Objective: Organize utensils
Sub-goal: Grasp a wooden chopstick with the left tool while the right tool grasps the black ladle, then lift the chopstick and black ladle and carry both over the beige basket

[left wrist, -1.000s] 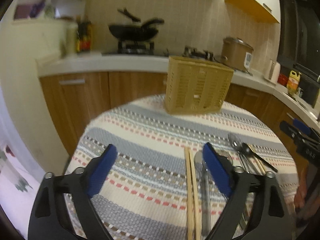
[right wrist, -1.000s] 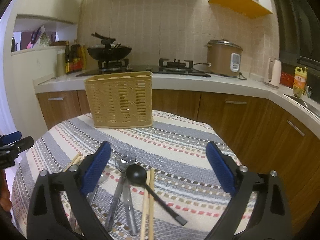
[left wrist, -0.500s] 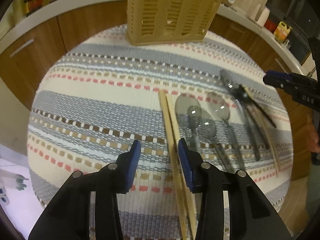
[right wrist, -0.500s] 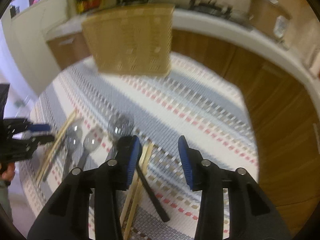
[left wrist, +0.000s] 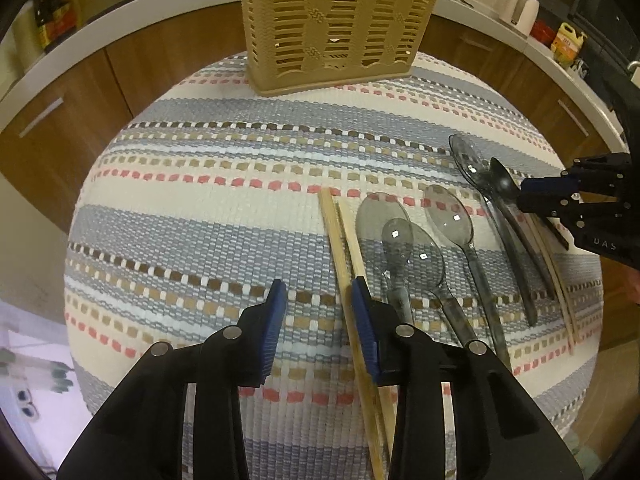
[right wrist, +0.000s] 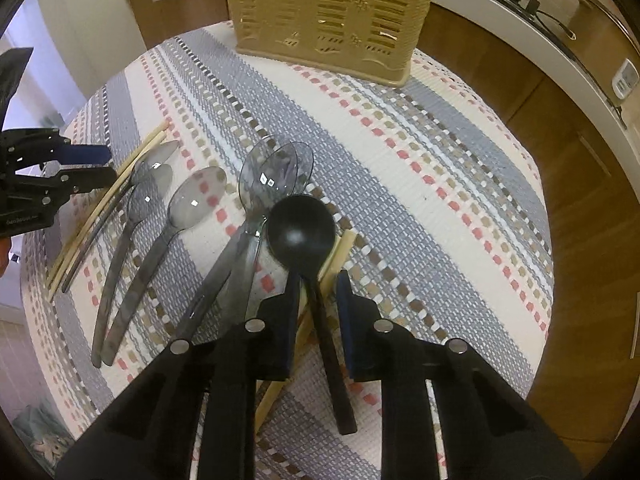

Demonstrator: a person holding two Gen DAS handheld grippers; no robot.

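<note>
**Grippers low over the cutlery row**

Utensils lie in a row on the striped tablecloth, with the slotted beige basket standing at twelve o'clock in both wrist views.

The left gripper tilts steeply down over the cloth. Its jaws have just been closing and now stand partly open. The left pair of chopsticks runs from about twelve toward six, passing just inside the right pad; whether that pad touches the sticks cannot be told, and the other pad is clear of them. Clear spoons lie at two o'clock from the fingertips.

The right gripper also points steeply down. Its jaws have just been closing and are now narrow, with the handle of the black spoon running between the pads. A gap shows beside the handle, so no firm clamp is visible. A second pair of chopsticks lies under that spoon. In this view the left gripper sits at nine o'clock.
</note>
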